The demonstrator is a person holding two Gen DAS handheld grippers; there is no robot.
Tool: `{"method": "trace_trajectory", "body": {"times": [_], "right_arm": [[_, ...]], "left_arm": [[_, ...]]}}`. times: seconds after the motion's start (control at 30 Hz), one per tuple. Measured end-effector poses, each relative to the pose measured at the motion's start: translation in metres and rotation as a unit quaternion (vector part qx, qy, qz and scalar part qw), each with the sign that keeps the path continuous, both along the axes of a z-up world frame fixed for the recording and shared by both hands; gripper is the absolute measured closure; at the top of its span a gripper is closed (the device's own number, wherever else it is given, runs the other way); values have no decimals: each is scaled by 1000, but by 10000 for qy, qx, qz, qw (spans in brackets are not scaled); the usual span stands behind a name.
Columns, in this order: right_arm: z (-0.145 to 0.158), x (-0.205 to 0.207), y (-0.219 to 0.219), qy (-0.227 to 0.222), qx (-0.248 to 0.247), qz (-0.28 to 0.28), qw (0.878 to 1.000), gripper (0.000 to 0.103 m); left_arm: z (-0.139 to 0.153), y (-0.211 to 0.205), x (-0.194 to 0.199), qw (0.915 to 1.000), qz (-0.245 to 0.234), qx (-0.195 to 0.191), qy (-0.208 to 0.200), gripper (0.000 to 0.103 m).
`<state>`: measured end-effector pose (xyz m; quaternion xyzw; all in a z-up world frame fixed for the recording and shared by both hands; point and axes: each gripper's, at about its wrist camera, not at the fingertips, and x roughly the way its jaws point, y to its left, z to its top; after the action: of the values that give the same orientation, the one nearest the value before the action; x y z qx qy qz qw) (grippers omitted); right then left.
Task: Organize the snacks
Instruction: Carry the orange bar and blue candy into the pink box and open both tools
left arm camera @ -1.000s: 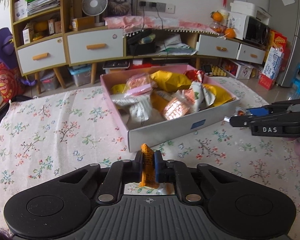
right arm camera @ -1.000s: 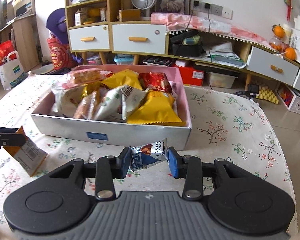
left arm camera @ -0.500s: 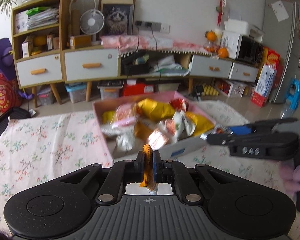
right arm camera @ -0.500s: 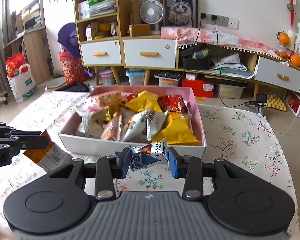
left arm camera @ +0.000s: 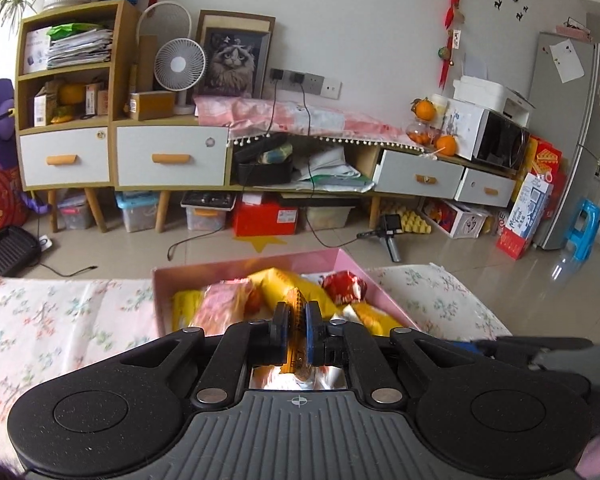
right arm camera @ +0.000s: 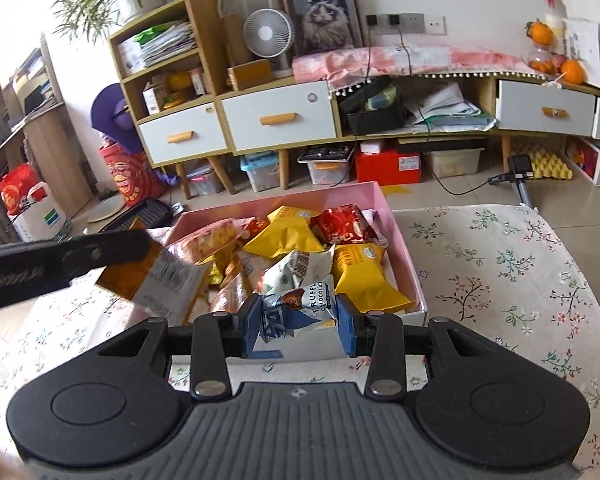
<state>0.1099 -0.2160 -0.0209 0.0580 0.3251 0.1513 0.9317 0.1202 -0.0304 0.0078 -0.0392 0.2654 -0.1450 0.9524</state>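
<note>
Lifted since a second ago, the orange packet [left arm camera: 296, 332] now hangs over the pink box [right arm camera: 396, 236] rather than low over the bench [right arm camera: 500, 280] in front of it. It stands edge-on between the pads of the left tool [left arm camera: 297, 334], which is pinched tight on it; seen from the right wrist, the packet [right arm camera: 152, 276] sticks out at 5 o'clock from that tool's tip [right arm camera: 136, 246], above the box's near left corner. The truffle chocolate packet [right arm camera: 300, 312] sits crosswise in the right tool [right arm camera: 298, 322], whose jaws stand narrowly apart and press on both its ends. This packet hovers at the box's near wall, at 6 o'clock from the heap inside. Within the box lie yellow bags [right arm camera: 284, 236], a red packet [right arm camera: 346, 226] toward 12 o'clock and a white-green one [right arm camera: 296, 268] in the middle. Floral cloth covers the bench around the box.
</note>
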Motion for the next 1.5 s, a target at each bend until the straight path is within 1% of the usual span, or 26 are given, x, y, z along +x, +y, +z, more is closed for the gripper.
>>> {"method": "trace_trajectory", "body": {"times": [0.2,0.33,0.43,0.57,0.7,0.97,1.1,1.2,1.43,1.5], "right_arm": [[3,12,-3,28,202,-127,9997,67],[4,22,0,12,274,-128,9995,67],[2,28,4,17,248,-127,9996,67],[2,37,8,52,304,-141,9994,67],[2,44,11,88,379,-142,9991,66],[4,54,19,157,528,-169,9983,65],[5,55,13,319,825,-381,9953,44],[6,53,9,374,951,-494,9935,44],[6,45,6,469,764,-567,9944,43],[6,41,6,469,696,-574,9948,40]], "left_arm": [[-8,-1,24,9999,130,60,51,97],[-18,9,36,9996,231,-78,155,97],[-24,13,42,9994,308,29,178,97],[-29,17,48,9990,364,134,216,97],[-30,21,50,9990,384,91,231,93],[-29,21,47,9992,198,201,268,92],[-28,21,45,9990,189,253,327,85],[-28,22,43,9982,224,268,481,81],[-29,22,31,9966,274,307,713,72],[-29,21,27,9961,280,324,772,65]]}}
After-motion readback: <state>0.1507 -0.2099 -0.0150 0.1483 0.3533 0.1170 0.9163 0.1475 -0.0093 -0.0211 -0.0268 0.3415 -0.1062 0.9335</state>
